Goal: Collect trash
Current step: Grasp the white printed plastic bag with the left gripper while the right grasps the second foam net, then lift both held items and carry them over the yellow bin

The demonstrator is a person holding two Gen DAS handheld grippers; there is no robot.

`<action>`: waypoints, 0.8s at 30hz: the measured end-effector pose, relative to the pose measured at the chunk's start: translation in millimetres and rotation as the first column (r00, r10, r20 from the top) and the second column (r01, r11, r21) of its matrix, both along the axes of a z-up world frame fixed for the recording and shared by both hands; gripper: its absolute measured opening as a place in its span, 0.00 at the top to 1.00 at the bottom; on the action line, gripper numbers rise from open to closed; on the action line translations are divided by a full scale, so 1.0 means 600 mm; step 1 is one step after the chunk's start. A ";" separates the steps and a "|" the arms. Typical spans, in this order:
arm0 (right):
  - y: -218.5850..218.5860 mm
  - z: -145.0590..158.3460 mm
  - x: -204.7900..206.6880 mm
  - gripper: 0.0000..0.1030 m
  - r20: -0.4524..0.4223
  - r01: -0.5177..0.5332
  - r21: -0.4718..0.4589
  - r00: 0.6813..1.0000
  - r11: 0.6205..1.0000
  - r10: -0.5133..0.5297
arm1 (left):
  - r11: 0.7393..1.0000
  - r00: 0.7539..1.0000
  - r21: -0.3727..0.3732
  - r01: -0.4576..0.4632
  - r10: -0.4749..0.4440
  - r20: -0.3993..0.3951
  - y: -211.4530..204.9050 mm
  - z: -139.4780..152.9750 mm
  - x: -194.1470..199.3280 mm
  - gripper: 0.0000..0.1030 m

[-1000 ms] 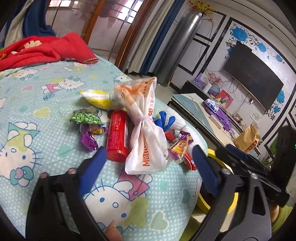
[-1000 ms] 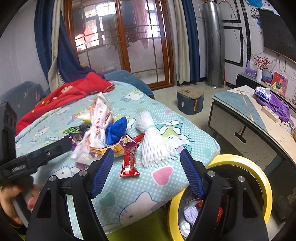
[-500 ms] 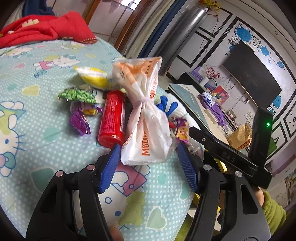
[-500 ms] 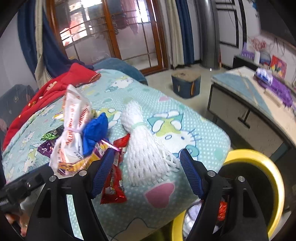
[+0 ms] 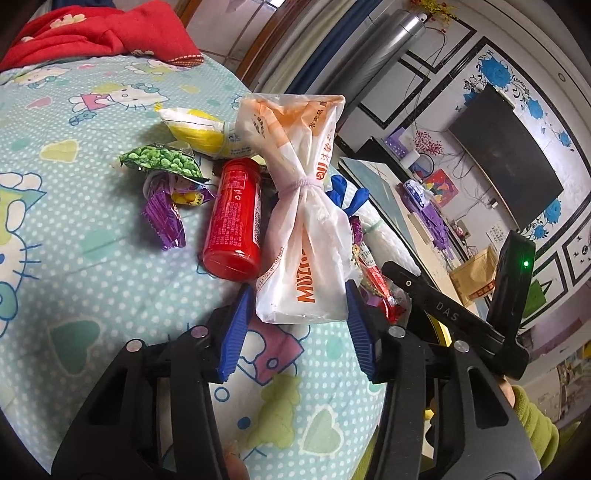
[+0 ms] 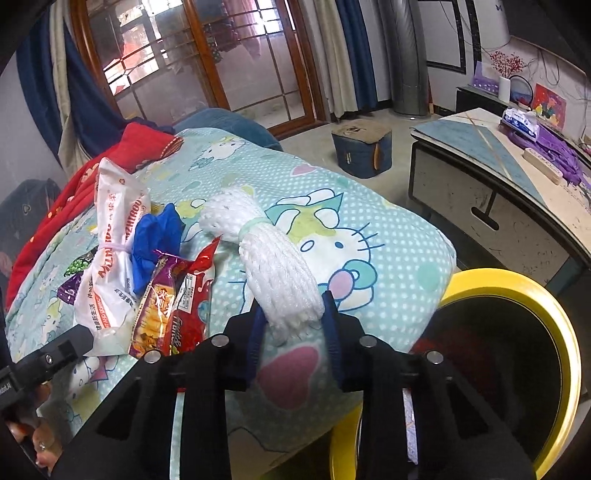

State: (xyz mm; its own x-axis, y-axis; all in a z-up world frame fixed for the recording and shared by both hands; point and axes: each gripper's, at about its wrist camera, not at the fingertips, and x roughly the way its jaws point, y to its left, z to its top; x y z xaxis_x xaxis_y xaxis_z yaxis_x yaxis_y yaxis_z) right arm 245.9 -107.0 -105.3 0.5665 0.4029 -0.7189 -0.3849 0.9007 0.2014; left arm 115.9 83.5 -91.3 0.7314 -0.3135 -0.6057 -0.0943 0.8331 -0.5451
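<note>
Trash lies on a Hello Kitty bed cover (image 5: 74,258). My left gripper (image 5: 301,306) has its blue pads against both sides of a tied white and orange plastic bag (image 5: 306,229). My right gripper (image 6: 293,317) is closed on the near end of a white foam net bundle (image 6: 269,254). A red can (image 5: 234,221), a green pea packet (image 5: 162,160), purple wrappers (image 5: 164,214), a yellow packet (image 5: 199,129), a blue glove (image 6: 157,236) and red snack wrappers (image 6: 177,295) lie around them.
A yellow-rimmed bin (image 6: 517,332) stands on the floor at the bed's near right corner. A red blanket (image 5: 92,33) lies at the far end of the bed. A low cabinet (image 6: 498,184) and a small stool (image 6: 362,147) stand to the right.
Both grippers moved forward and closed: the left around the plastic bag, the right around the foam net bundle.
</note>
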 end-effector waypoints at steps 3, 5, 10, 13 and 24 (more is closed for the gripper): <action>0.001 0.001 -0.005 0.75 0.013 -0.001 -0.014 1.000 1.000 0.001 | 1.000 1.000 0.002 -0.001 0.001 0.001 -0.003 0.003 -0.006 0.64; 0.000 0.001 -0.007 0.77 0.021 0.002 -0.019 1.000 1.000 -0.002 | 1.000 1.000 0.005 -0.002 0.002 0.003 -0.005 0.005 -0.009 0.66; -0.005 0.007 -0.010 0.81 0.035 0.023 -0.009 0.999 1.000 -0.022 | 1.000 1.000 0.011 -0.015 0.015 0.013 -0.005 0.013 -0.017 0.77; -0.008 0.012 -0.012 0.84 0.045 0.031 -0.007 0.999 1.000 -0.030 | 1.000 0.999 0.022 -0.015 0.014 0.028 -0.003 0.023 -0.020 0.80; -0.027 0.039 -0.020 0.85 0.080 0.077 0.028 0.994 0.997 -0.079 | 0.997 0.992 0.061 -0.046 0.038 0.123 -0.004 0.073 -0.040 0.83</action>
State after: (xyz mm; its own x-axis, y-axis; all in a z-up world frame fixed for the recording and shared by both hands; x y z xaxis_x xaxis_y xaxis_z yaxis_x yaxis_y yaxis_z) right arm 234.0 -123.4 -81.9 0.6526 0.3725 -0.6598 -0.3296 0.9237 0.1954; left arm 91.6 80.8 -47.8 0.8124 -0.2446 -0.5292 -0.0662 0.8631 -0.5006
